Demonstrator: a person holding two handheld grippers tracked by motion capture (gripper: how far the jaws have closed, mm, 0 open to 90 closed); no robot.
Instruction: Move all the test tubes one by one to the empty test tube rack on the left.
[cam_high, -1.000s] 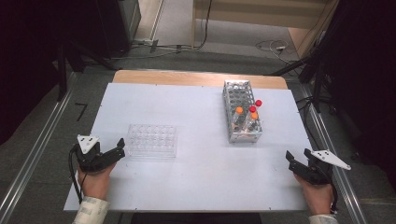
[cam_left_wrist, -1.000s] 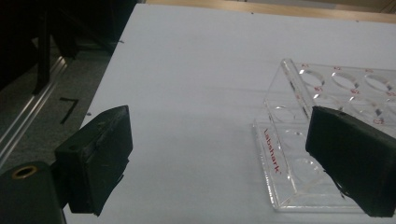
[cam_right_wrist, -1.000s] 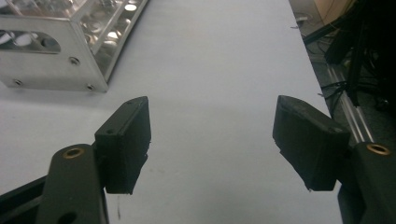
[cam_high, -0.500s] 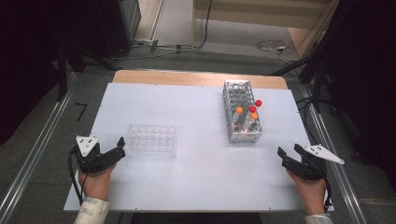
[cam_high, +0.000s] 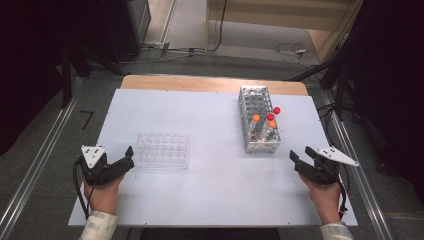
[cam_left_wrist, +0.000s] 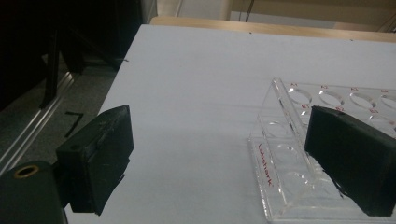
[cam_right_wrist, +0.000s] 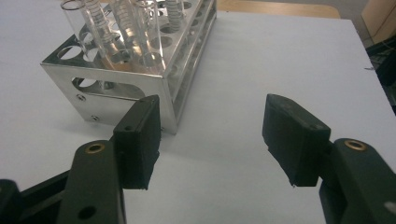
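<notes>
Glass tubes (cam_high: 264, 127) in the rack (cam_high: 258, 120) look slick and fragile—grab below the caps; right gripper (cam_high: 306, 159) closing, empty, left gripper (cam_high: 128, 157) open.

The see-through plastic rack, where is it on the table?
In the high view, the clear plastic rack lies flat on the left part of the white table, just right of the left gripper and well left of the metal rack.

Left hand-held gripper (cam_high: 129, 157) agape; right hand-held gripper (cam_high: 301, 156) narrowing, empty-jawed.
</notes>
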